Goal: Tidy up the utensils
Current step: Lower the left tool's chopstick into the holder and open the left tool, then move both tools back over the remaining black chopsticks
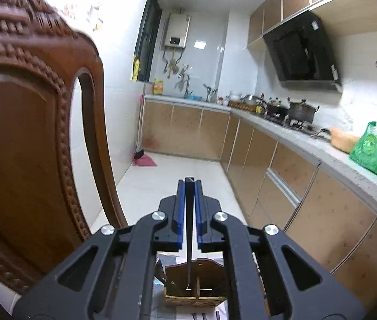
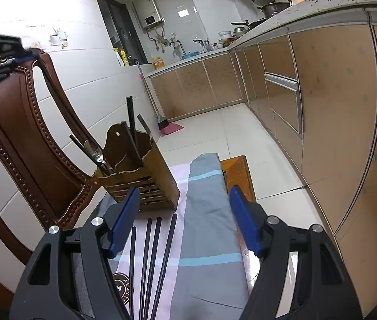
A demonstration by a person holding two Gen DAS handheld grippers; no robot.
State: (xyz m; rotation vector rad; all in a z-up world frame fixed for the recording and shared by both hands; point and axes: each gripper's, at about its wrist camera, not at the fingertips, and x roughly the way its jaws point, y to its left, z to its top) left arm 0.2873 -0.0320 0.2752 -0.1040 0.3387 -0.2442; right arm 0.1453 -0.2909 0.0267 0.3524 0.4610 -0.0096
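The chopstick (image 1: 189,229) in the left gripper (image 1: 189,186) runs down behind the gripper's frame, and its tip near the holder (image 1: 196,285) is too thin to place. The holder's sides are masked by that frame. The chair (image 1: 28,133) is blurred and cut off at the left edge. In the right wrist view, the loose chopsticks (image 2: 151,261) run off the bottom edge.
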